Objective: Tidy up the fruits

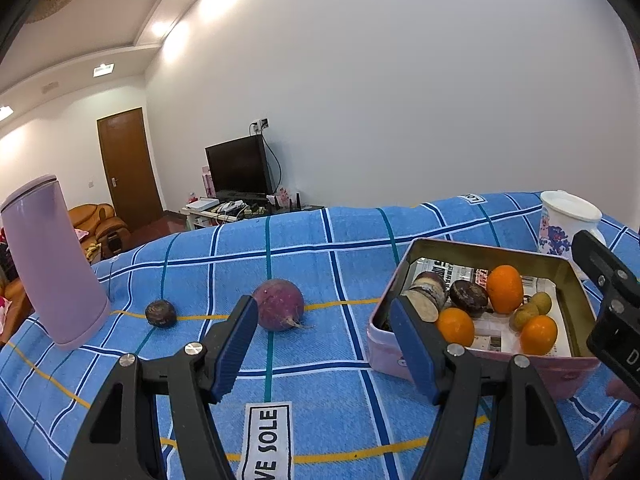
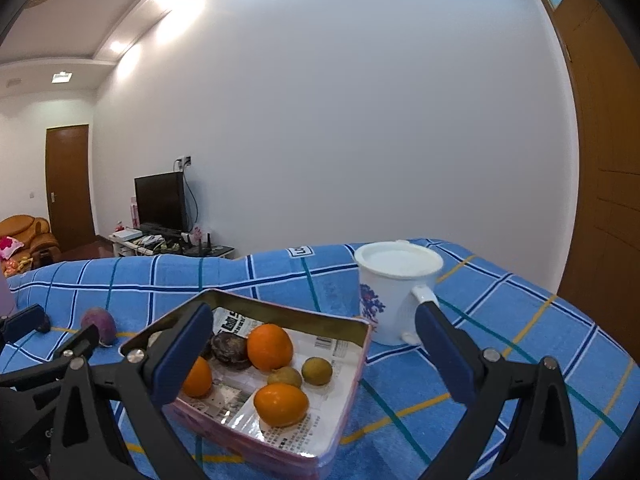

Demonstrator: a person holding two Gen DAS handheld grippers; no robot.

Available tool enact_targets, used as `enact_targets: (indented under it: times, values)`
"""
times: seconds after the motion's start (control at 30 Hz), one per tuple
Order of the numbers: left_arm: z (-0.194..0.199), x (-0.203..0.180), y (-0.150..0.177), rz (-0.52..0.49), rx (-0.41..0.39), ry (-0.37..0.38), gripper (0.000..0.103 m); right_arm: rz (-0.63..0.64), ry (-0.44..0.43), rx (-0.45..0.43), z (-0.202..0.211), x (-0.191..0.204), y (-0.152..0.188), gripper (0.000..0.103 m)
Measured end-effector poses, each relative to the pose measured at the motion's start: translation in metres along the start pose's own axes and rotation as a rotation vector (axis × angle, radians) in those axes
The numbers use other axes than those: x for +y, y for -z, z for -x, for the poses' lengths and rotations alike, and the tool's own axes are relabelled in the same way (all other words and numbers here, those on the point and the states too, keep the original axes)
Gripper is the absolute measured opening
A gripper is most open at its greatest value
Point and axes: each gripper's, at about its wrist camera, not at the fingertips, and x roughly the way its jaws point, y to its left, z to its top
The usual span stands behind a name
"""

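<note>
Both sets of jaws standing wide, nothing between the pads. Left gripper point(image 1: 324, 344) hovering low over the blue checked cloth point(image 1: 320, 412), bare cloth in the gap, white label reading "VE SOLE" point(image 1: 267, 440) just below. Right gripper point(image 2: 316, 356) gaping over the near edge of the pink tin point(image 2: 256, 446), left pad in front of one orange, no contact visible with any fruit.

Only from the left wrist: purple radish point(image 1: 279, 305) lying loose on the cloth just beyond the left pad, slightly left of the jaw gap, root tail pointing right. Further left, small dark passion fruit point(image 1: 160, 313), also loose, near the foot of a lilac tumbler point(image 1: 52, 260). Tin off to the right of the jaws, right pad overlapping its near left corner in the picture; touching or not, cannot tell. Black body of the other gripper poking in at the right edge.

Only from the right wrist: full look into the tin, lined with printed paper. Nearest, an orange point(image 2: 281, 399); behind it two small greenish-brown fruits point(image 2: 317, 371), then a bigger orange point(image 2: 269, 347) beside a dark wrinkled passion fruit point(image 2: 231, 351), and a third orange point(image 2: 197, 377) half hidden by the left pad. Just past the tin, right of centre, white lidded mug point(image 2: 394, 292) with a blue flower print, handle toward the right pad. Radish glimpsed small at far left, well apart from these jaws.
</note>
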Motion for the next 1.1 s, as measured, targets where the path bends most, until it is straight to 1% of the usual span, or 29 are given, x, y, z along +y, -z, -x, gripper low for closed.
enact_targets:
  times: [0.07,0.13,0.27,0.37,0.5,0.7,0.8,0.87,0.97,1.1]
  values:
    - [0.002,0.000,0.001,-0.001,0.001,-0.007,0.070,-0.010,0.007,0.013,0.001,-0.002,0.001,0.103]
    - [0.002,0.000,0.001,0.001,0.004,-0.017,0.070,-0.010,0.027,0.002,0.007,-0.003,0.002,0.103]
    - [0.004,0.003,0.003,0.013,0.009,-0.022,0.070,-0.018,0.038,-0.007,0.017,-0.004,0.005,0.103]
    - [0.007,0.007,0.003,0.030,0.008,-0.017,0.070,-0.015,0.041,-0.001,0.020,-0.002,0.006,0.103]
    - [0.012,0.013,0.005,0.052,0.004,-0.006,0.070,-0.009,0.022,0.013,0.022,0.000,0.007,0.103]
    - [0.007,0.027,0.011,0.083,0.074,0.025,0.070,0.011,-0.016,0.022,0.024,0.007,0.009,0.103]
    - [0.003,0.038,0.014,0.094,0.102,0.020,0.070,0.019,-0.036,0.047,0.022,0.014,0.010,0.103]
    - [-0.001,0.047,0.014,0.091,0.116,0.006,0.070,0.027,-0.054,0.062,0.021,0.022,0.010,0.103]
    - [-0.004,0.058,0.014,0.071,0.115,-0.019,0.070,0.039,-0.077,0.084,0.016,0.036,0.011,0.103]
    - [-0.011,0.081,0.011,0.026,0.109,-0.072,0.070,0.061,-0.116,0.107,0.008,0.060,0.012,0.103]
